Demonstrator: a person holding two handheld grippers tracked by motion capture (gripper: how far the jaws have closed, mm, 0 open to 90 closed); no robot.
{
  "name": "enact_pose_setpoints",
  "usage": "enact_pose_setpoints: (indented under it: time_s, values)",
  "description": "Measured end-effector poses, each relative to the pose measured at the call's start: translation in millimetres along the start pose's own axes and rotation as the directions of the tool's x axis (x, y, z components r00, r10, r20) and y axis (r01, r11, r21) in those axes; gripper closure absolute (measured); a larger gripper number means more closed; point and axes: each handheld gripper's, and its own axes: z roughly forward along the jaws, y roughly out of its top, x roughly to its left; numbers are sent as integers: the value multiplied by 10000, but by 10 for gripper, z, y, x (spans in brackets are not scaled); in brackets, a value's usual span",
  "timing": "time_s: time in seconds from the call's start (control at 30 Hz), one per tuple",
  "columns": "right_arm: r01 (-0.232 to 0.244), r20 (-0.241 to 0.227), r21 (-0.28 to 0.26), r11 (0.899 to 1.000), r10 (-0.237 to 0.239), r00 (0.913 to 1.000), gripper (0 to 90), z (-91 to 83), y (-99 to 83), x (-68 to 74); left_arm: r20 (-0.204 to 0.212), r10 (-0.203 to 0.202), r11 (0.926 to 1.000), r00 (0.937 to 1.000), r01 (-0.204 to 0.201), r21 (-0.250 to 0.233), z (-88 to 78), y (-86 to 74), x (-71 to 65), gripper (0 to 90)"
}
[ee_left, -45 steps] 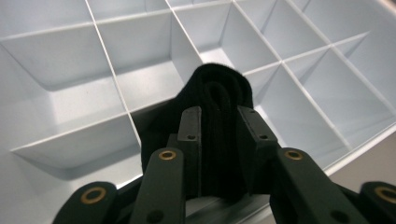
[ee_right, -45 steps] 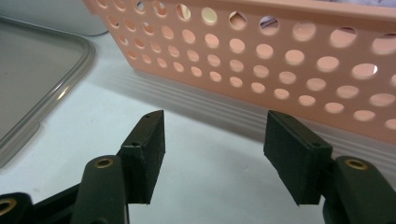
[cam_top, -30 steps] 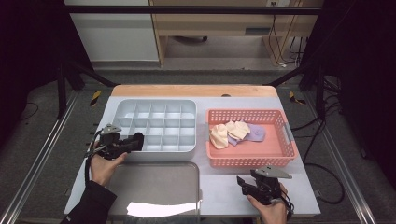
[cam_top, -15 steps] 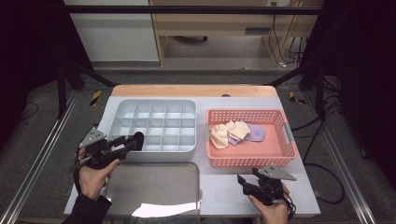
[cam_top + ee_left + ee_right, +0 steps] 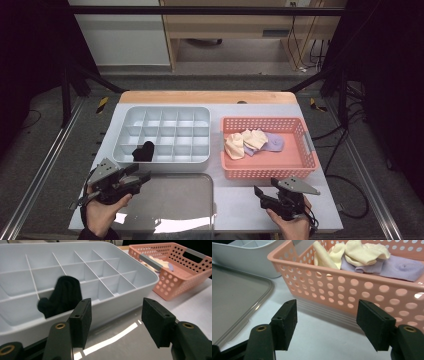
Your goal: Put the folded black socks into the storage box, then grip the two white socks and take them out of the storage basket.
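Left tongs [image 5: 115, 322] just opened, empty, black sock [image 5: 61, 298] in organizer [image 5: 140, 277]

Overhead light falls bright and even on the tabletop [image 5: 235, 197], while the floor and surroundings stay dim to black. A white streak of glare lies across the glossy lid [image 5: 165, 222], also in the left gripper view. Near fingers [image 5: 81, 322] look slightly soft; shadows are faint.
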Motion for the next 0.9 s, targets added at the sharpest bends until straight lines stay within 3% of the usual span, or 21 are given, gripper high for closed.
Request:
enact_pose_setpoints:
  time_s: [0.07, 0.43, 0.9]
  values:
    - [-34, 30, -103, 9999, 35, 10000, 333, -12, 21, -3, 27, 7, 10000, 10000, -7, 70, 0, -104, -46, 408]
    - [-131, 231, -548, 9984, 143, 9996, 326, -66, 161, -6, 327, -214, 9989, 9992, 200, 417, 28, -299, -53, 404]
    - [-191, 181, -885, 9959, 208, 9996, 308, 32, 447, -19, 226, -369, 9970, 9991, 353, 683, 34, -366, 15, 398]
